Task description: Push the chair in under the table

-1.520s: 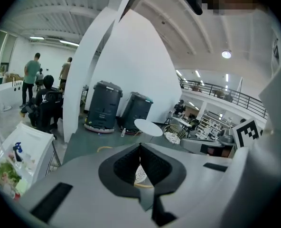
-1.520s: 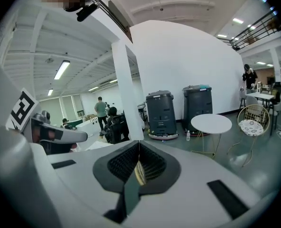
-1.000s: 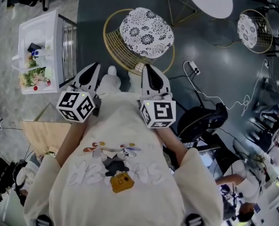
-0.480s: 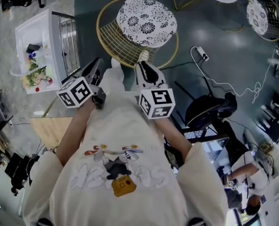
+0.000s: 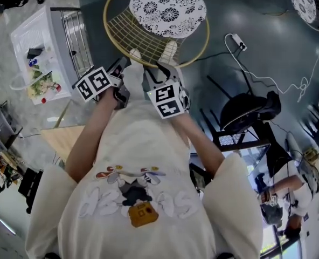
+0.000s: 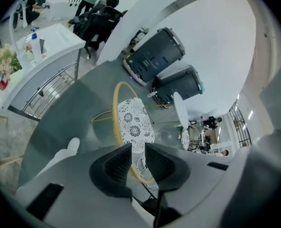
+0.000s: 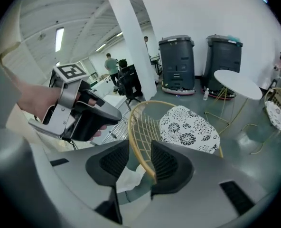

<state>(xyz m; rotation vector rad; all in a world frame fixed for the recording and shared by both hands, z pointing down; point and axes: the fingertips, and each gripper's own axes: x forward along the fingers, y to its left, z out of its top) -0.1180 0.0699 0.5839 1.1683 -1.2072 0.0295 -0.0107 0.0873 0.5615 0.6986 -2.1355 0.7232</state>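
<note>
Left tool (image 6: 138, 160) and right tool (image 7: 140, 163) are opening, each straddling the chair's gold rim (image 7: 150, 103).

1. The left gripper (image 6: 138, 152) points forward and down at the end of an outstretched forearm. Its jaws are opening, with the chair rim (image 6: 114, 118) between them.
2. The right gripper (image 7: 140, 159) points down just beside it, its jaws opening wide astride the same rim.
</note>
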